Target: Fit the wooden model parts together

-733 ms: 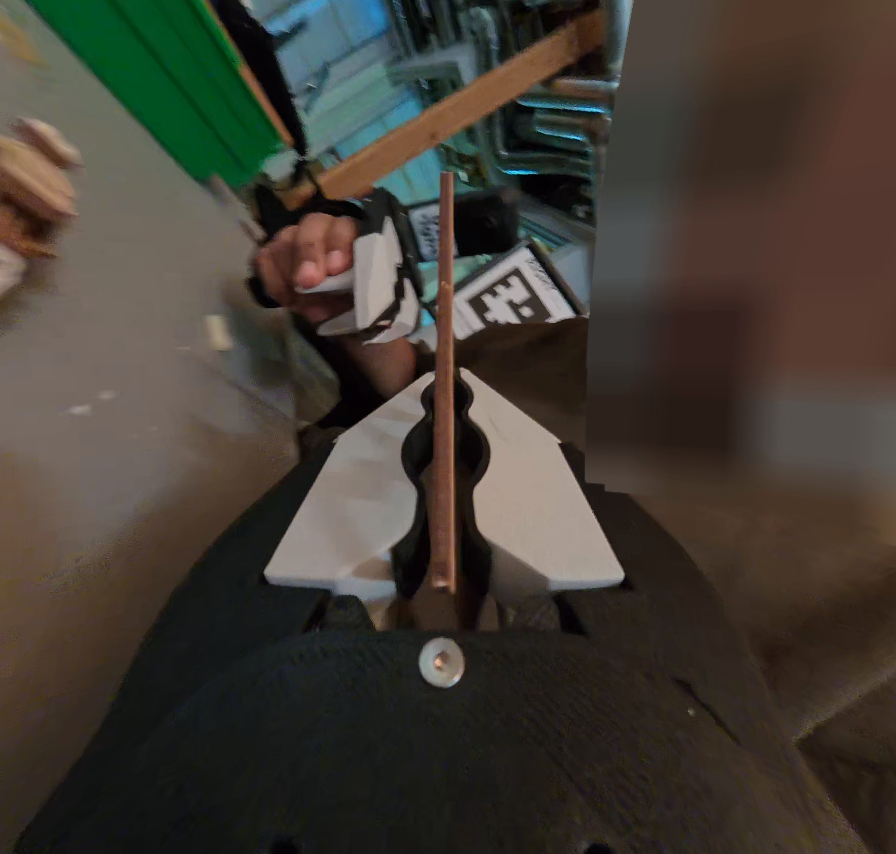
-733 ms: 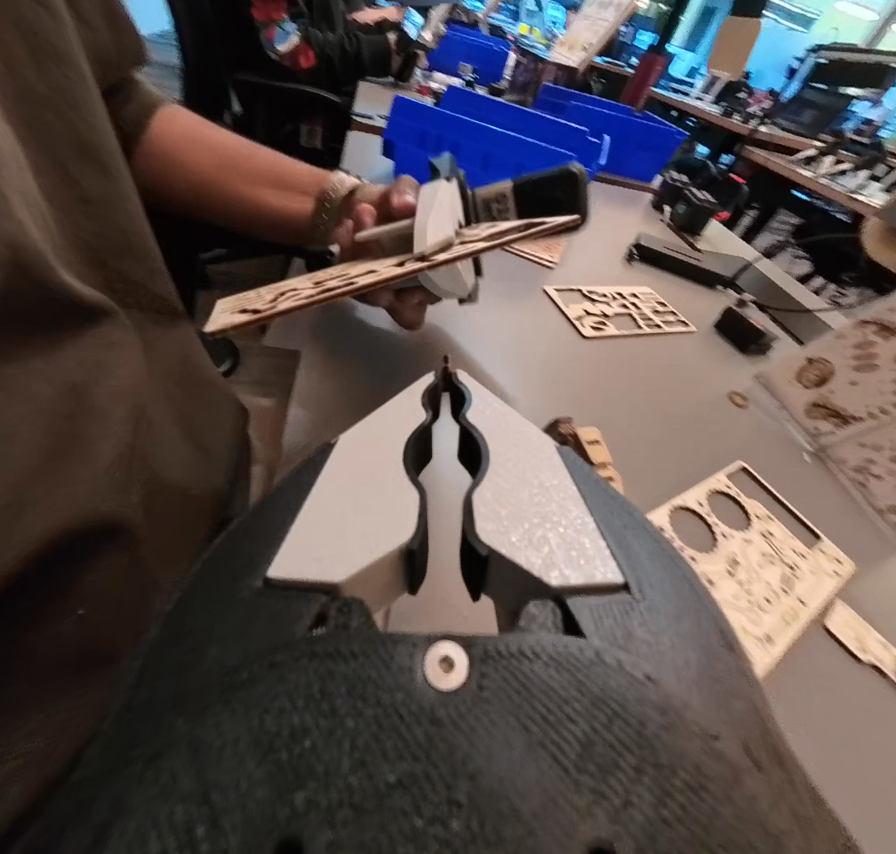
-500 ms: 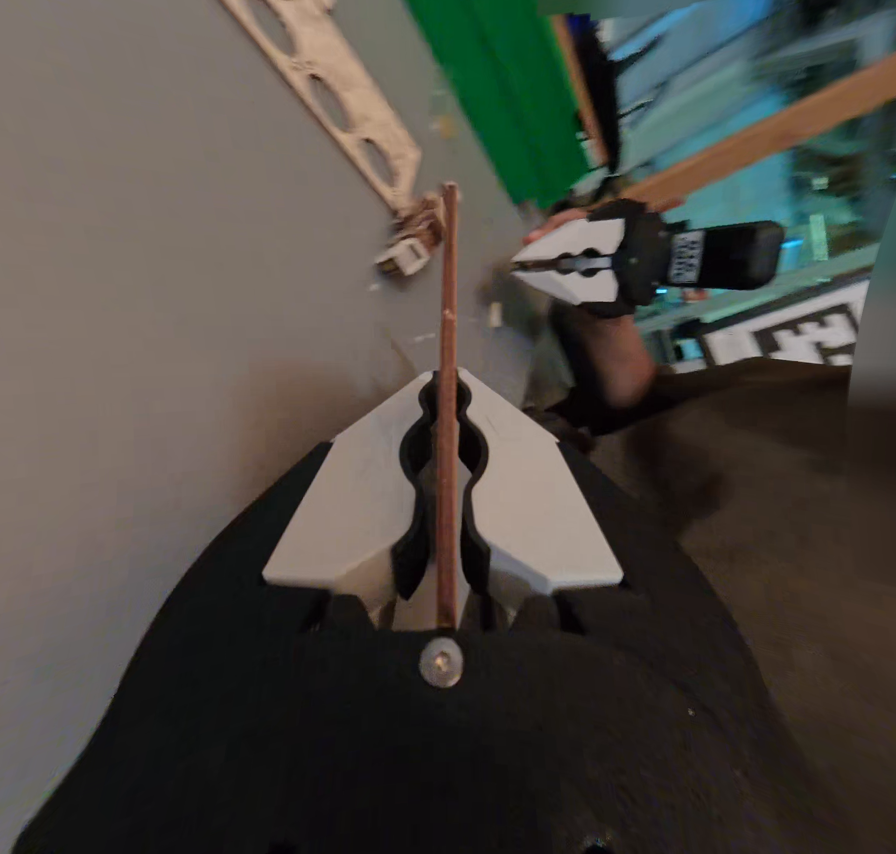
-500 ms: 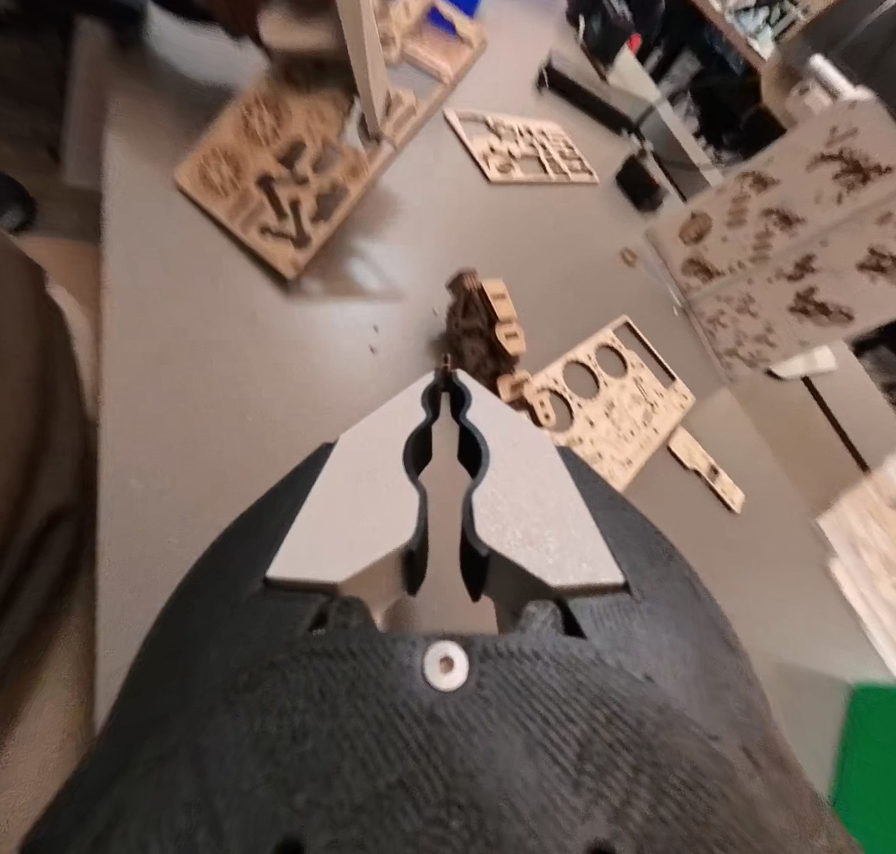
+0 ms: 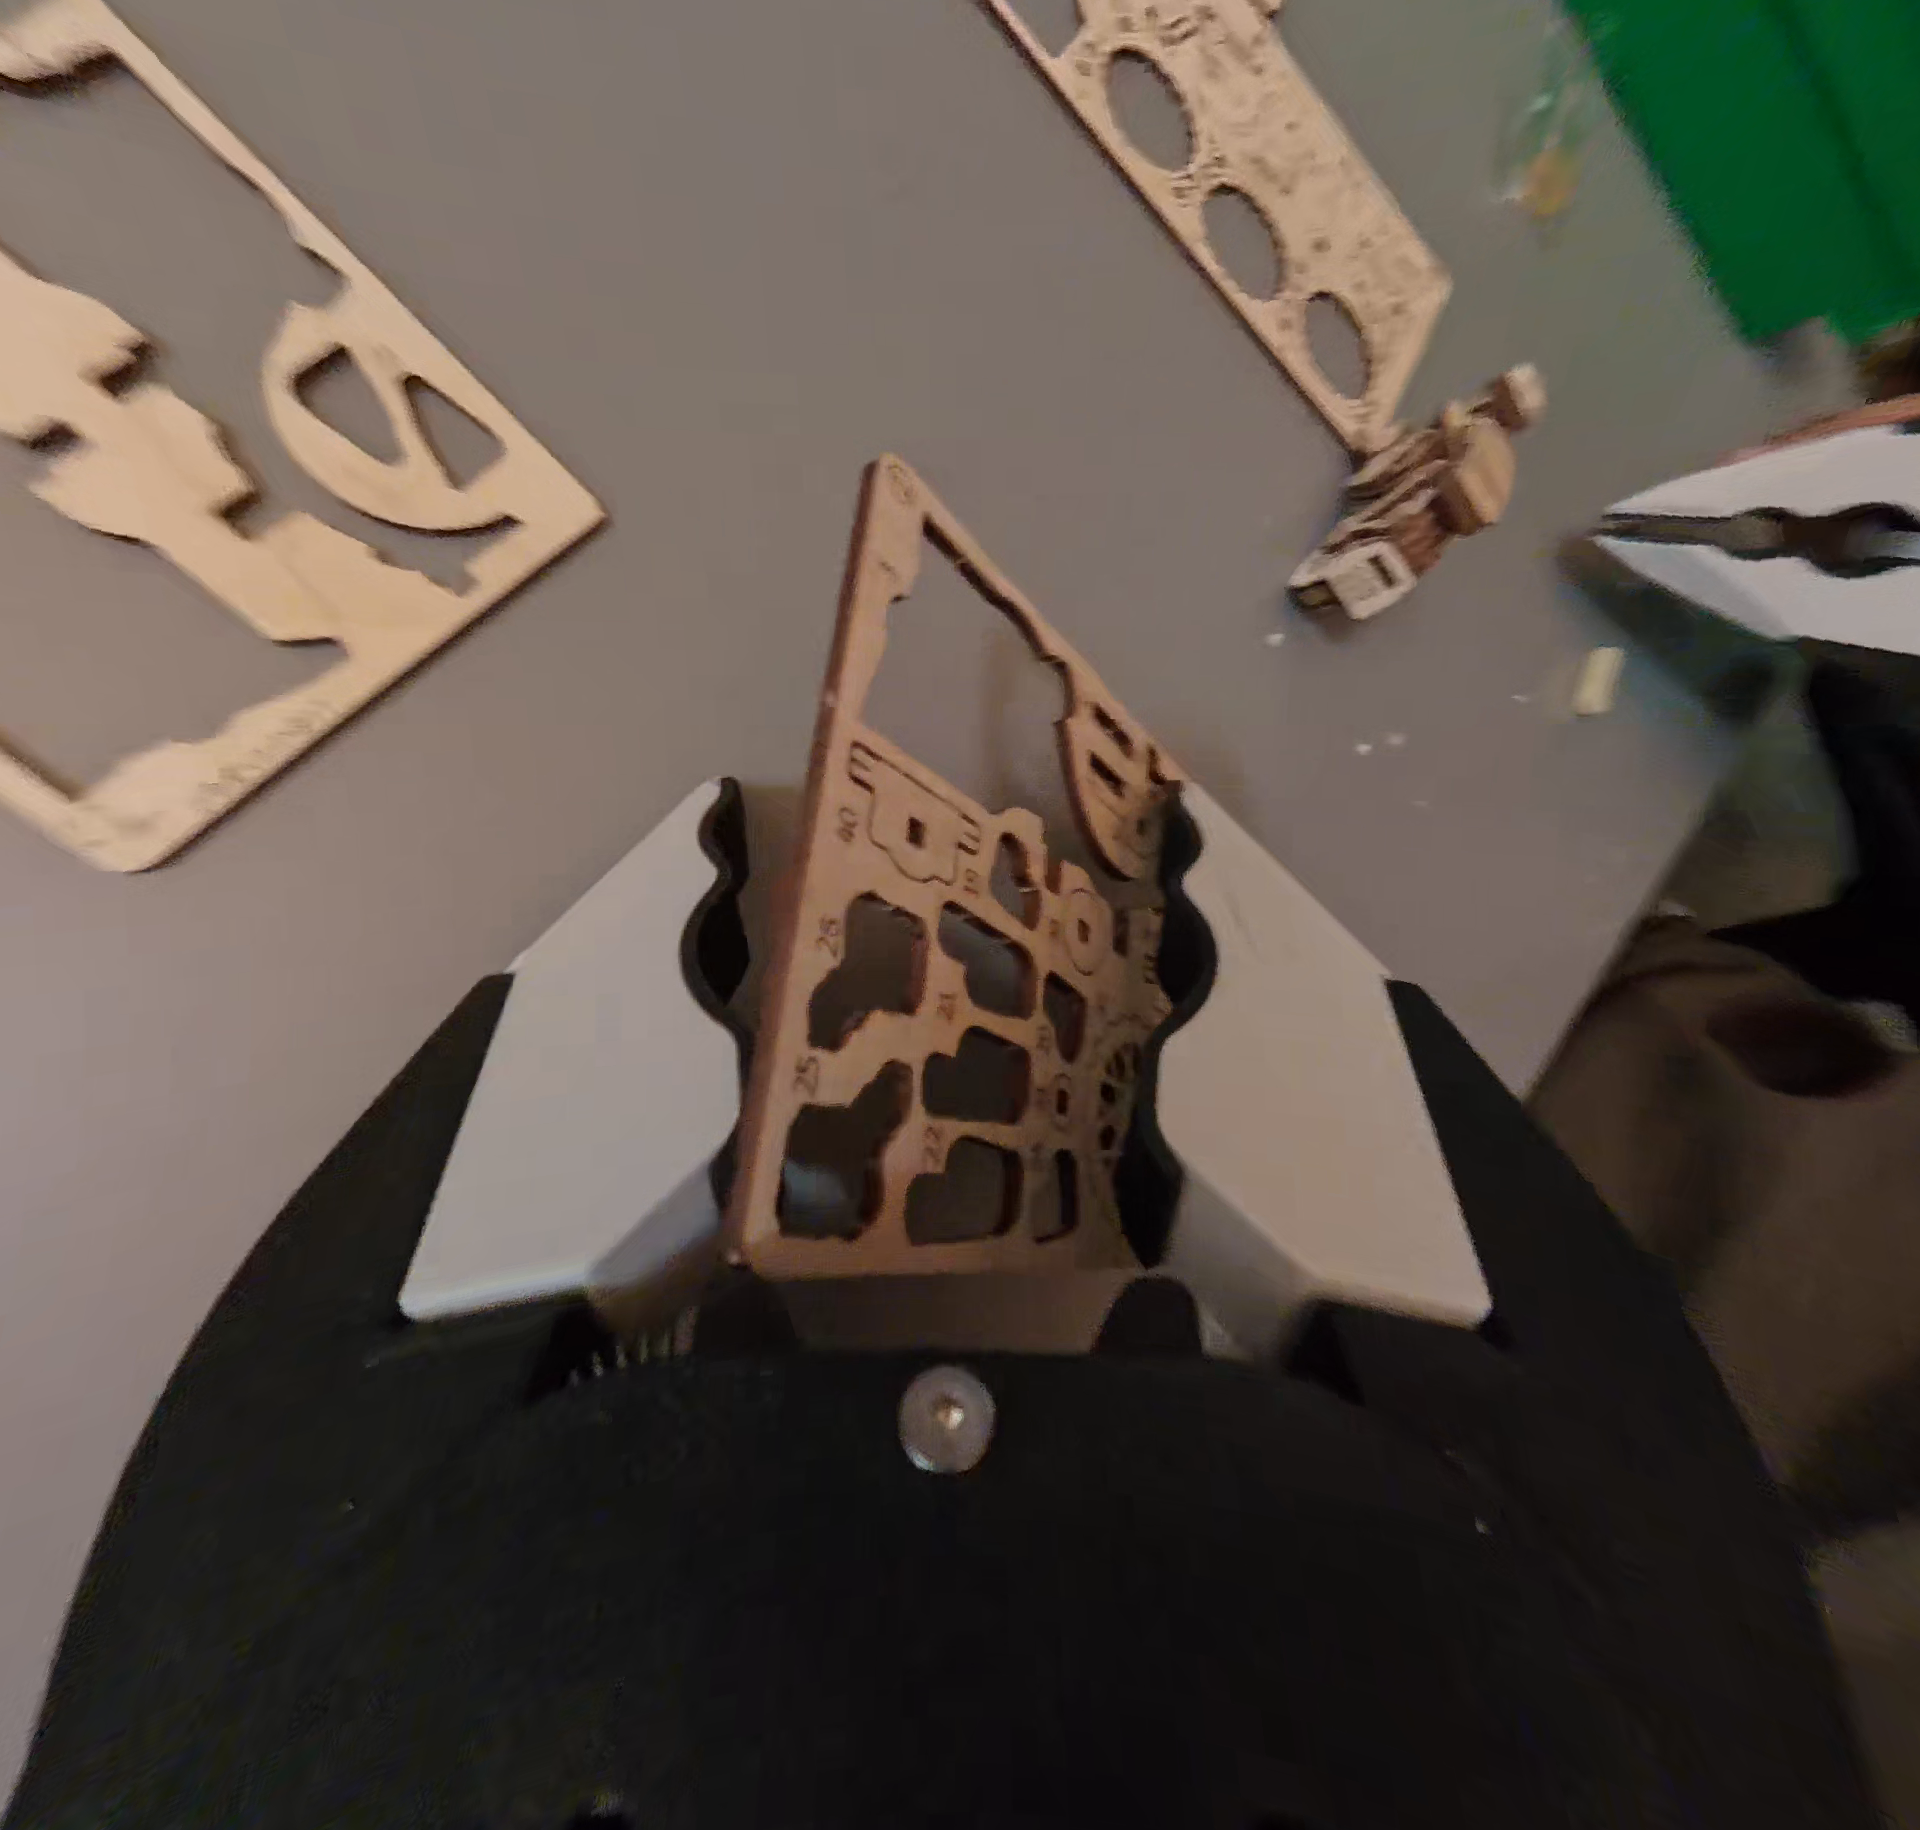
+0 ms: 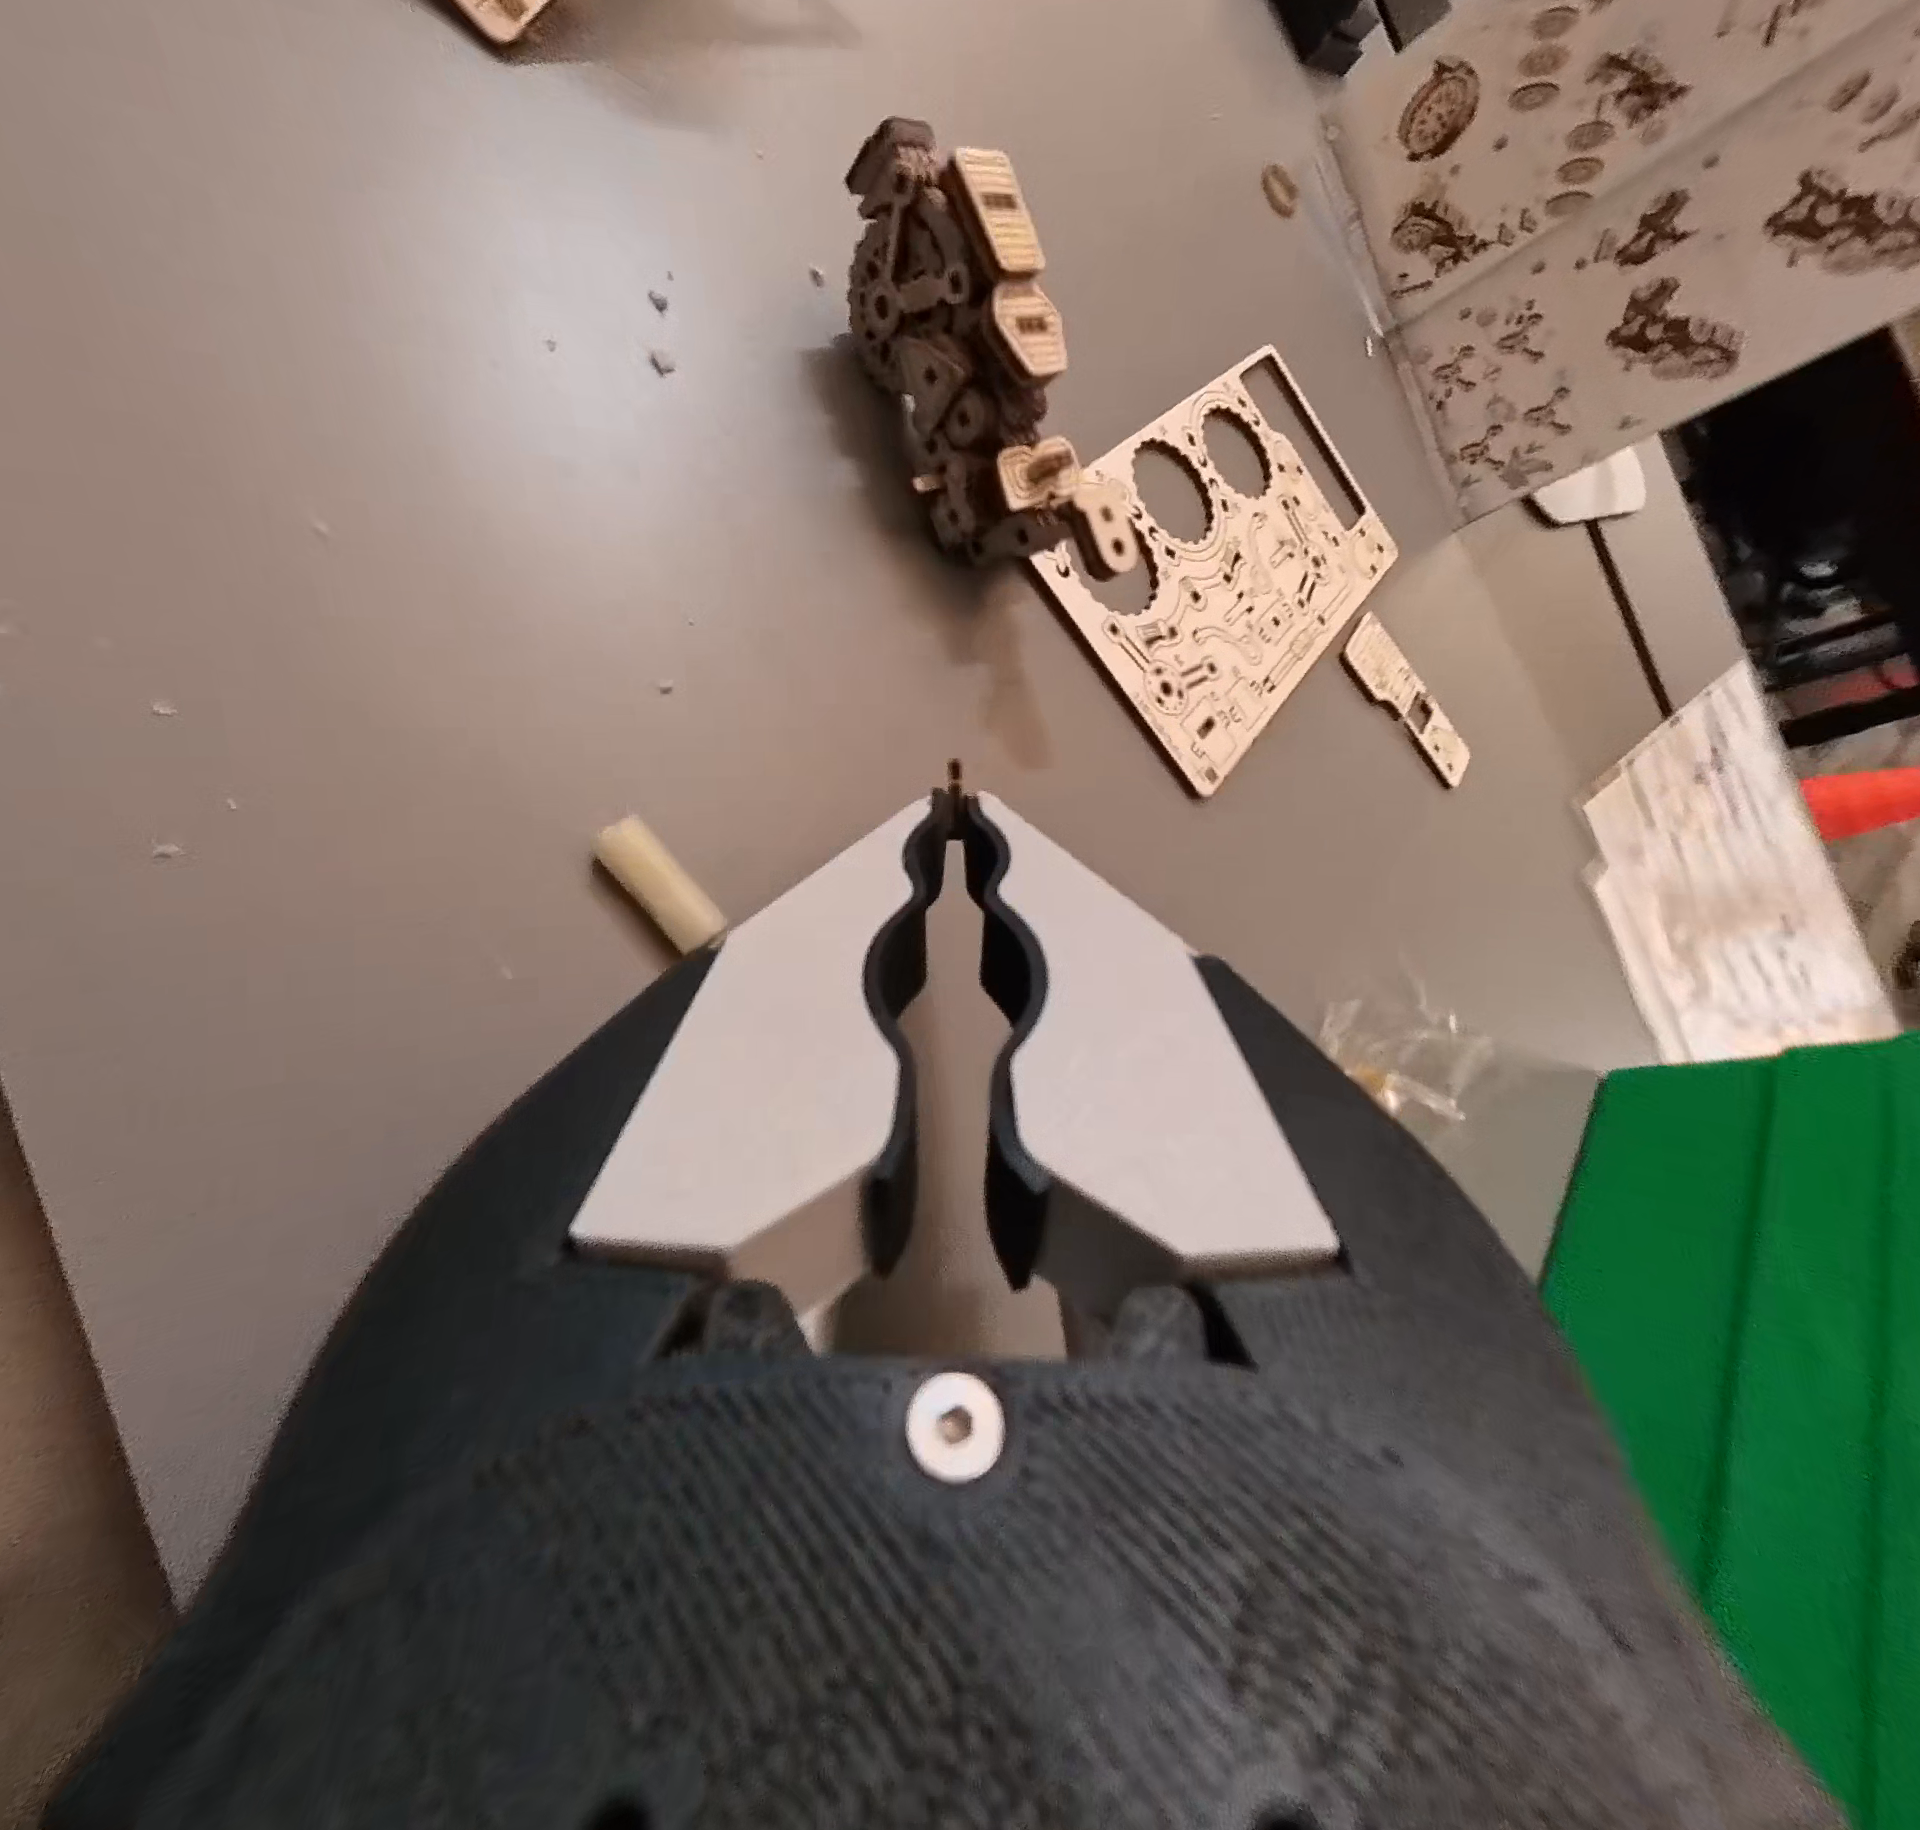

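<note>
**Left tool spread, right tool pinching a small piece**

The left tool stands wide apart, a laser-cut wooden sheet leaning loose between its fingers. The right tool is closed on a tiny wooden peg. The half-built wooden model rests on the grey surface, touching a parts sheet.

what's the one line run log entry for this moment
left hand-held gripper: open, wooden parts sheet loose | right hand-held gripper: shut on small peg

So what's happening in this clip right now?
A person works two handheld grippers over a grey table. The left gripper is open, with a punched-out wooden parts sheet leaning loose between its fingers. The right gripper is shut on a tiny wooden pin, pointed toward the half-built wooden model.
</note>
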`<state>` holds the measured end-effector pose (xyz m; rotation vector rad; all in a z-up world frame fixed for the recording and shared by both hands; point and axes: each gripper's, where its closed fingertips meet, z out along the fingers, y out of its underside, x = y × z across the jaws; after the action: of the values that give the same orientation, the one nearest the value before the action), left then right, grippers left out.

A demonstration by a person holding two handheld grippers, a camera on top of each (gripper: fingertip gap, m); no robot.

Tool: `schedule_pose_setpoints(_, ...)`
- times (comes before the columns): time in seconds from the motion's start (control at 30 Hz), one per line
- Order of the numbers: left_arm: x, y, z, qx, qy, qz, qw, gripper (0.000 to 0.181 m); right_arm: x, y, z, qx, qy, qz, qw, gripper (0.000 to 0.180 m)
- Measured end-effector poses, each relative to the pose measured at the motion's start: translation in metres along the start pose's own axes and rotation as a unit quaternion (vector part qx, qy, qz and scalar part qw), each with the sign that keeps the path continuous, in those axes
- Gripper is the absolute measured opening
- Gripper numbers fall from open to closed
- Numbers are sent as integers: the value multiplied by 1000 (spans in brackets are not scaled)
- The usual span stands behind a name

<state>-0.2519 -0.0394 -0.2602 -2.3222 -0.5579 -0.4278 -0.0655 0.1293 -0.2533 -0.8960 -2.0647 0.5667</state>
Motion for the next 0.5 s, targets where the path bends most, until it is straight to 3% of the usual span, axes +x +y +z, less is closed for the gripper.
schedule_pose_setpoints(0.27, -14, -11, -28, 21, -97, 36, 994, 90, -9, -10, 0, 16, -9, -10, 1000, 0)
schedule_pose_setpoints(0.4, 2, -8, -24, 19, -33, 18, 999, 91, -11, -19, -2, 35, -16, -2, 999, 0)
schedule_pose_setpoints(0.5, -1, -9, -19, 23, -50, 44, 998, 95, -15, -23, -2, 40, -19, -7, 999, 0)
